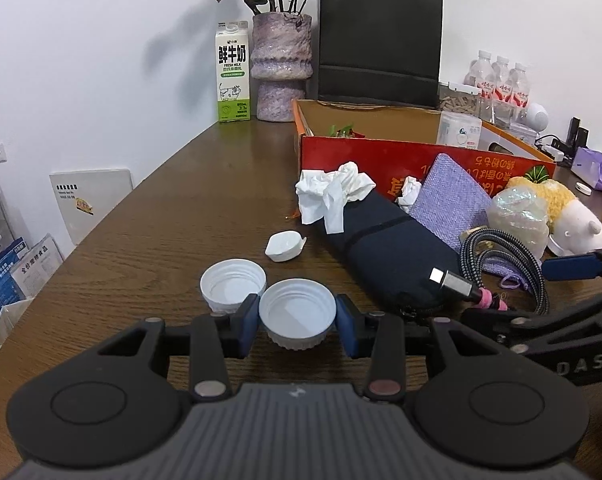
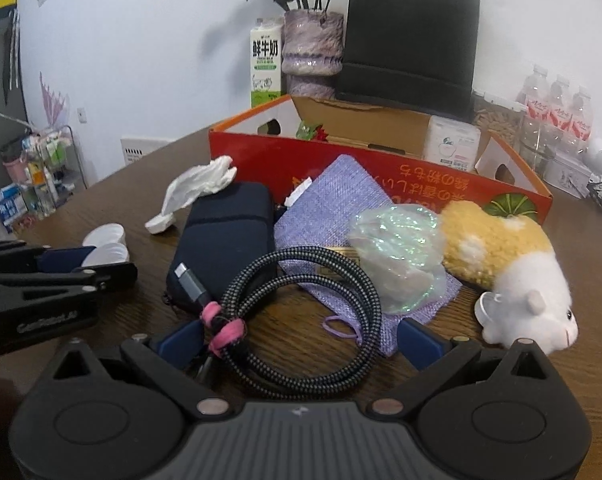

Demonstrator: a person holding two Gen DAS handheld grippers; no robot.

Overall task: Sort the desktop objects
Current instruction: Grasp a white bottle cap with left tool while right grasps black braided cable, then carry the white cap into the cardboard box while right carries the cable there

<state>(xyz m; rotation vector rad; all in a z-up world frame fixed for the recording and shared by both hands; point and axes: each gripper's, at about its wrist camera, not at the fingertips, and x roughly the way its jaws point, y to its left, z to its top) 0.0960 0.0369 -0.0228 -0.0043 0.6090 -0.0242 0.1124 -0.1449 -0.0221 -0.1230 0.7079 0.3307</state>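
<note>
Only the left wrist view shows left jaws clamping a white cap (image 1: 297, 314); right jaws wide

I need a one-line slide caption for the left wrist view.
Left gripper grips a white cap on a cluttered wooden table, beside a second cap.

Milk carton (image 1: 232, 72), vase of dried roses (image 1: 281, 66), black paper bag (image 1: 380, 44), water bottles (image 1: 497, 80)

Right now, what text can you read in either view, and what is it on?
"鲜牛奶" and "FRESH MILK": white-and-green milk carton by the wall.
"DAS": black body of the right tongs, partly cut off.
Upside-down orange characters: red cardboard box, not legible.
Red labels on the clear water bottles: too blurred.
</note>
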